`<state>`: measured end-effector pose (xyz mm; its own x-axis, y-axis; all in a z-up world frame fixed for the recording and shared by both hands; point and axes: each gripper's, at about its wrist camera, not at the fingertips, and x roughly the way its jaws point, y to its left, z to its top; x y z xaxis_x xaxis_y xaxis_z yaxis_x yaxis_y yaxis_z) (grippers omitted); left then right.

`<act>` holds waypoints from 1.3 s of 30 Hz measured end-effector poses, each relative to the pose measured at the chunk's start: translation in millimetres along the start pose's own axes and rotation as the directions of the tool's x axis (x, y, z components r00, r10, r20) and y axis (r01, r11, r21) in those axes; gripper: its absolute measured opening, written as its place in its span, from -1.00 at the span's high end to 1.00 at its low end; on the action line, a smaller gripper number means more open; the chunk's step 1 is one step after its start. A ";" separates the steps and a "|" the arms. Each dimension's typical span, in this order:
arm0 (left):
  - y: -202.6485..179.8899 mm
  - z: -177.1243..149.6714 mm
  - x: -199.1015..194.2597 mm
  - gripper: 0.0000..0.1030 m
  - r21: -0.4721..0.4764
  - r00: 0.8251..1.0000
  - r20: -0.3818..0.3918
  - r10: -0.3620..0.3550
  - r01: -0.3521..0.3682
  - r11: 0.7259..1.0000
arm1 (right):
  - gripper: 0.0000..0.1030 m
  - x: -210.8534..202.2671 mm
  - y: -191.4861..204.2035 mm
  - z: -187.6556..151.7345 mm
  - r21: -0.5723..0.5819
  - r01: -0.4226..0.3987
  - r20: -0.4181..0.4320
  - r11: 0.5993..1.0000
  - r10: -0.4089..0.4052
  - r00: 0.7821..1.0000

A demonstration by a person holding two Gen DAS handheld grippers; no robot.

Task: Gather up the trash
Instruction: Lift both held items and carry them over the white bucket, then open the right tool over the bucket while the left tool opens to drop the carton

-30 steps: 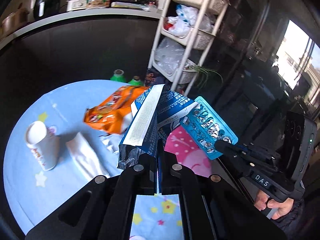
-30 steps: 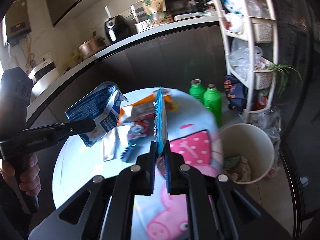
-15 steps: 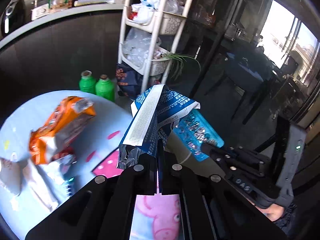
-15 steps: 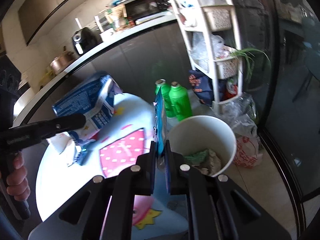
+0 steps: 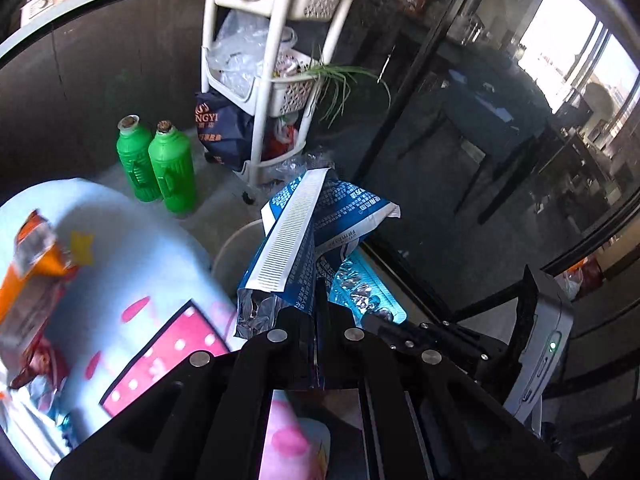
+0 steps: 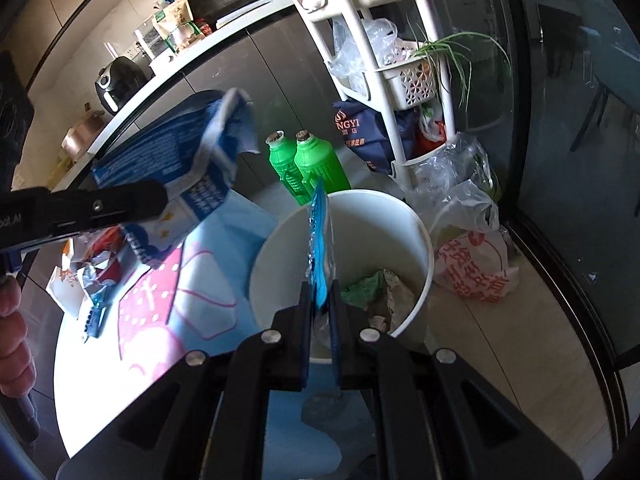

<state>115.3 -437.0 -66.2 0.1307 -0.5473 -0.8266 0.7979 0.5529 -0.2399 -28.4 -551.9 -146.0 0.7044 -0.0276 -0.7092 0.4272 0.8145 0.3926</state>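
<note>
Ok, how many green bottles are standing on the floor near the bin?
2. Both stand side by side on the floor between the round table and the white rack: the left green bottle and the right green bottle, just behind the white bin. More may be hidden.

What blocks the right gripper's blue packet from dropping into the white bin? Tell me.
Nothing visible does. The right gripper holds the blue packet edge-on right above the white bin, whose mouth is open with only some trash at the bottom.

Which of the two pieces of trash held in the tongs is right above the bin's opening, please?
The thin blue blister pack in the right tongs; the larger blue-and-white bag, in the left tongs, hangs over the table instead.
</note>
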 end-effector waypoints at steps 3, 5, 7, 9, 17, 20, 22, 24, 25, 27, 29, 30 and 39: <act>-2.4 6.5 16.0 0.99 0.007 1.000 -0.023 0.021 -0.021 1.000 | 0.81 11.4 -4.7 2.4 0.002 -0.001 -0.011 1.000 0.001 1.000; -4.4 9.6 23.8 0.99 0.013 0.999 -0.030 0.034 -0.033 0.999 | 0.81 18.5 -8.2 4.0 0.001 -0.003 -0.020 1.000 0.003 1.000; -5.7 12.8 29.8 0.99 0.020 0.998 -0.038 0.041 -0.040 0.999 | 0.81 23.1 -10.7 5.2 -0.002 -0.005 -0.025 1.000 0.005 1.000; -7.0 13.4 33.6 0.98 0.025 0.998 -0.042 0.045 -0.044 0.999 | 0.79 29.1 -14.1 6.0 -0.004 -0.005 -0.034 1.000 0.005 0.999; -8.4 12.8 37.5 0.25 0.033 0.995 -0.010 0.100 -0.099 0.995 | 0.42 33.3 -17.0 1.2 -0.020 -0.011 -0.036 1.000 0.010 0.999; -3.3 14.4 34.6 0.09 0.014 0.994 0.002 0.112 -0.112 0.994 | 0.22 29.5 -17.9 -2.4 -0.023 -0.007 -0.028 1.000 0.006 1.000; 0.4 15.4 30.5 -0.12 -0.005 0.992 0.017 0.127 -0.127 0.992 | 0.04 27.3 -18.5 -4.4 -0.021 -0.005 -0.025 1.000 0.004 1.000; 3.6 15.6 24.0 -0.32 -0.024 0.988 0.048 0.147 -0.146 0.989 | -0.17 24.6 -17.1 -6.1 -0.027 -0.003 -0.018 1.000 0.003 1.000; 4.2 15.0 20.7 -0.46 -0.029 0.986 0.060 0.154 -0.153 0.988 | -0.25 23.4 -16.3 -6.7 -0.029 -0.004 -0.016 1.000 0.004 1.000; 4.3 14.0 12.3 -0.70 -0.036 0.980 0.088 0.178 -0.176 0.984 | -0.60 19.6 -13.8 -7.1 -0.032 -0.009 -0.003 0.999 0.009 1.000; 4.0 12.0 2.0 -0.82 -0.044 0.969 0.118 0.219 -0.215 0.976 | -0.86 15.0 -10.0 -6.7 -0.039 -0.016 0.013 0.999 0.016 1.000; 4.1 11.2 -1.8 -0.84 -0.045 0.964 0.130 0.232 -0.228 0.973 | -0.93 13.1 -8.5 -5.5 -0.043 -0.022 0.017 0.999 0.023 1.000; 5.2 -6.7 -45.4 -0.84 -0.068 0.946 0.178 0.272 -0.264 0.962 | -0.93 -6.6 21.3 -1.9 -0.102 -0.016 0.016 0.995 0.017 1.000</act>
<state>109.6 -405.1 -33.3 0.4451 -0.4790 -0.7566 0.6934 0.7190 -0.0473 -25.0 -533.3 -134.1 0.7209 -0.0230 -0.6927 0.3564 0.8695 0.3420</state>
